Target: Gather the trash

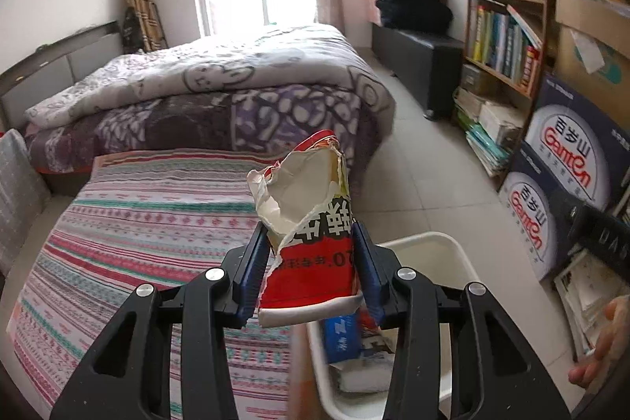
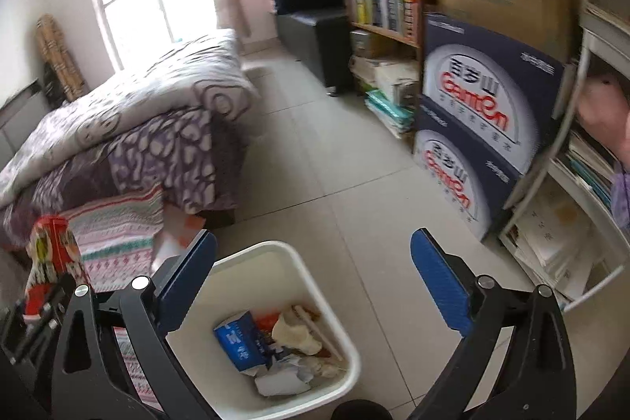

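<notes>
Trash sits in both views: we see the left tool (image 1: 311,262) pinching a torn red-and-white paper snack package (image 1: 307,223), its blue pads pressed against the package's two sides, the ripped white end pointing up. In the left wrist view the package hangs just beside the white rectangular plastic waste bin (image 1: 441,243), over the edge where the striped pink-and-green patterned cover (image 1: 149,223) meets the bin. In the right wrist view we find the same package (image 2: 55,254) left of the bin (image 2: 275,254), above the striped cover (image 2: 118,243).

Our right tool (image 2: 315,274) stands spread wide with nothing between its blue pads; it hovers over the bin, which stands on the pale tiled floor (image 2: 334,152). Inside the bin lie a blue carton (image 2: 240,341), crumpled white paper (image 2: 283,380) and a beige wad (image 2: 295,333). Beyond the bin we see the bed with a purple patterned quilt (image 2: 157,105), and right of the bin stacked dark blue cardboard boxes (image 2: 480,113).
</notes>
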A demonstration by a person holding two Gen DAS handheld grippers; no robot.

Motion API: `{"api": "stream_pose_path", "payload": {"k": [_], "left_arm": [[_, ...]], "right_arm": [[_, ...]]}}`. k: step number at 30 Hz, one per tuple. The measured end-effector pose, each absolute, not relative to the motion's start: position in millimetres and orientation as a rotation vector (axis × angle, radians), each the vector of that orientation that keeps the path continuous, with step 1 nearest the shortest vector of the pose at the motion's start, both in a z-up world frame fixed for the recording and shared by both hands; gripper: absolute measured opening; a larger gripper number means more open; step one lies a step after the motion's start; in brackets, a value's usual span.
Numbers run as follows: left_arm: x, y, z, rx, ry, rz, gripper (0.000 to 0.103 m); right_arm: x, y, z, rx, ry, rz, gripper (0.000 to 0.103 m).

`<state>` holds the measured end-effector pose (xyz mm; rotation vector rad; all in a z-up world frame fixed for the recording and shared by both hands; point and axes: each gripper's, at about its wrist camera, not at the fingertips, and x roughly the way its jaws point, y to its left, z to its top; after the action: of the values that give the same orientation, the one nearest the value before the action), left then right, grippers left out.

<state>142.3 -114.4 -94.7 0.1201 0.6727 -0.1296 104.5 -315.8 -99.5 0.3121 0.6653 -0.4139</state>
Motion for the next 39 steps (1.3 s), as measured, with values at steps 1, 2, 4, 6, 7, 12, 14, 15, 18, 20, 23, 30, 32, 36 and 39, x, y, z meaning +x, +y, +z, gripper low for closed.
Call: {"api": "stream_pose_path", "payload": {"k": [1, 2, 4, 6, 7, 12, 14, 15, 18, 20, 23, 30, 32, 36, 39], "left_arm": [[143.1, -119.3, -97.3, 0.12, 0.681, -0.142, 0.044], [143.5, -123.4, -99.7, 0.12, 0.688, -0.153, 0.045], [145.2, -132.6, -104.4, 0.118, 0.701, -0.183, 0.053], [146.7, -138.3, -107.6, 0.109, 0.715, -0.21, 0.073], [146.2, -139.3, -107.8, 0.104, 0.717, -0.214, 0.076], [135.5, -131.9, -100.5, 0.097, 0.718, -0.209, 0.082], [128.7, -123.2, -93.7, 0.092, 0.705, -0.193, 0.084], [124.0, -116.7, -88.7, 0.091, 0.689, -0.176, 0.087], [106.2, -95.6, -71.3, 0.089, 0.621, -0.118, 0.091], [90.7, -78.2, -59.4, 0.086, 0.56, -0.068, 0.094], [67.8, -55.5, -43.4, 0.063, 0.475, 0.002, 0.096], [38.9, -12.0, -31.8, 0.004, 0.497, 0.132, 0.096], [31.1, -5.5, -33.8, -0.007, 0.51, 0.134, 0.096], [16.2, 1.0, -37.7, -0.008, 0.502, 0.136, 0.096], [7.4, 5.6, -39.1, -0.025, 0.488, 0.13, 0.096]], "right_arm": [[103.1, -320.5, -100.0, 0.319, 0.663, -0.423, 0.096], [101.2, -326.4, -100.2, 0.327, 0.661, -0.438, 0.096], [98.2, -334.0, -99.9, 0.333, 0.658, -0.458, 0.096], [94.5, -339.5, -98.6, 0.335, 0.651, -0.48, 0.096], [92.2, -341.3, -97.3, 0.336, 0.644, -0.488, 0.096], [79.4, -340.4, -85.9, 0.324, 0.587, -0.516, 0.096], [74.5, -334.3, -79.1, 0.306, 0.56, -0.526, 0.096], [72.2, -330.4, -76.1, 0.294, 0.548, -0.53, 0.096], [65.1, -311.8, -66.7, 0.24, 0.522, -0.528, 0.096], [58.2, -296.4, -61.4, 0.208, 0.505, -0.511, 0.096], [41.7, -270.9, -57.8, 0.191, 0.477, -0.476, 0.096], [9.0, -219.6, -56.7, 0.172, 0.439, -0.379, 0.096], [3.2, -207.8, -55.3, 0.166, 0.442, -0.35, 0.096], [-2.4, -193.5, -53.5, 0.173, 0.451, -0.311, 0.096], [-10.1, -184.1, -54.9, 0.145, 0.421, -0.313, 0.096]]}}
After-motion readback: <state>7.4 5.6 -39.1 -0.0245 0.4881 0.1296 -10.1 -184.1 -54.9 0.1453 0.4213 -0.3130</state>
